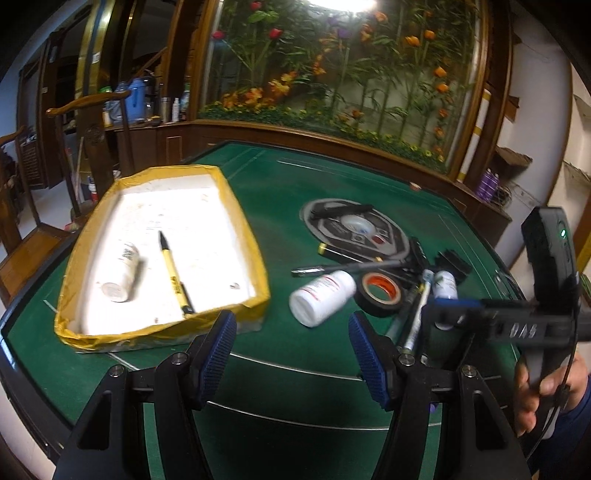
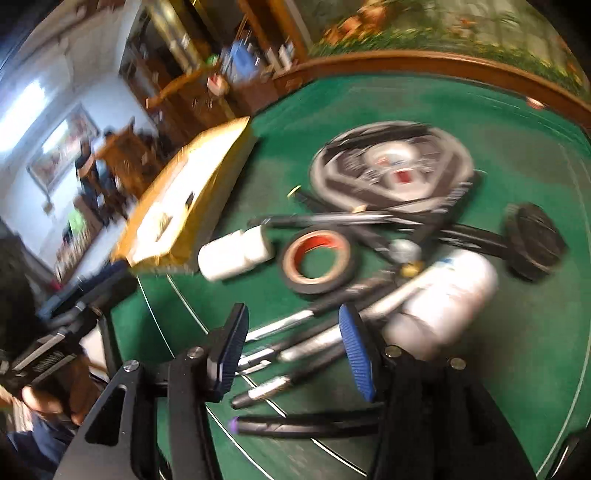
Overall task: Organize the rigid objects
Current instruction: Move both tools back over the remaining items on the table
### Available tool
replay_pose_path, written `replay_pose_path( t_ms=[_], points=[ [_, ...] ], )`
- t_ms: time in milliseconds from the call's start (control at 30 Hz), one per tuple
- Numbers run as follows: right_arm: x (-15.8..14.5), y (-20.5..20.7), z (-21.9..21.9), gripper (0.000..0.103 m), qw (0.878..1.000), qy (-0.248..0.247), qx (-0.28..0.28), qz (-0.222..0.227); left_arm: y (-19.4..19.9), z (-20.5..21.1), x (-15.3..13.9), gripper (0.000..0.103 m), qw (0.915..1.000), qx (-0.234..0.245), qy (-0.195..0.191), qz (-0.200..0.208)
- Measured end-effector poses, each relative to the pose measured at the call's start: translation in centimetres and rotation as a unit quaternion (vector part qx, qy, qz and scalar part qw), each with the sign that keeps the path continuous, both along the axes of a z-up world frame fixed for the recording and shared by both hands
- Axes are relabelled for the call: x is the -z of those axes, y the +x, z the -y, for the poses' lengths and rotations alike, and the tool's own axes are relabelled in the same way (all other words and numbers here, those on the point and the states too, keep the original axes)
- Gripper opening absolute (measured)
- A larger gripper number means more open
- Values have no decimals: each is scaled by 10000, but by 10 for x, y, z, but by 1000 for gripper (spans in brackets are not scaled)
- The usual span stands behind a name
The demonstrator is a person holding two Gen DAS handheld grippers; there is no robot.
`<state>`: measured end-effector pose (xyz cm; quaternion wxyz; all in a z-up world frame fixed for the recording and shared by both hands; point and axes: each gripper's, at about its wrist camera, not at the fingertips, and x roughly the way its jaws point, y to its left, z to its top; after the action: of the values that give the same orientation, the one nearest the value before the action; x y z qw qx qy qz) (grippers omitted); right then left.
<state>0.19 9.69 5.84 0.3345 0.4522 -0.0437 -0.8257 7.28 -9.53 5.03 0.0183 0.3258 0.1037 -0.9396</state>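
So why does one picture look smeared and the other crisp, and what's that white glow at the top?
Right wrist view: motion blur smears the tape roll and bottle. Left wrist view: mostly sharp, the pen in the tray reads clearly; a lamp blows out white at the top. Both views: the fisheye lens bends the table edge.

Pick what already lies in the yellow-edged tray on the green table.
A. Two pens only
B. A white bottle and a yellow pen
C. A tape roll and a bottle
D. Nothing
B: the left wrist view shows a white bottle and a yellow pen lying in the tray; the tape roll sits outside on the table.
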Motion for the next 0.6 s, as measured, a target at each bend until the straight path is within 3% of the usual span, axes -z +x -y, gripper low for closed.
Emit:
replay_pose_path(
  t_ms=[133, 233, 500, 600],
  points=[
    [-11, -14, -54, 50, 9949, -589, 823, -29, -10, -22, 7, 67, 9994, 264, -77, 187],
    [-14, -21, -71, 50, 9913, -700, 1115, -10, -17, -39, 14, 67, 9974, 614, -35, 366],
    [-18, -20, -75, 50, 9889, -1014, 1072, 171, -36, -67, 22, 66, 9897, 1205, 65, 765],
    [-19, -19, -75, 50, 9892, -1004, 1059, 157, -45, -79, 25, 66, 9876, 1300, -82, 873]
  ],
)
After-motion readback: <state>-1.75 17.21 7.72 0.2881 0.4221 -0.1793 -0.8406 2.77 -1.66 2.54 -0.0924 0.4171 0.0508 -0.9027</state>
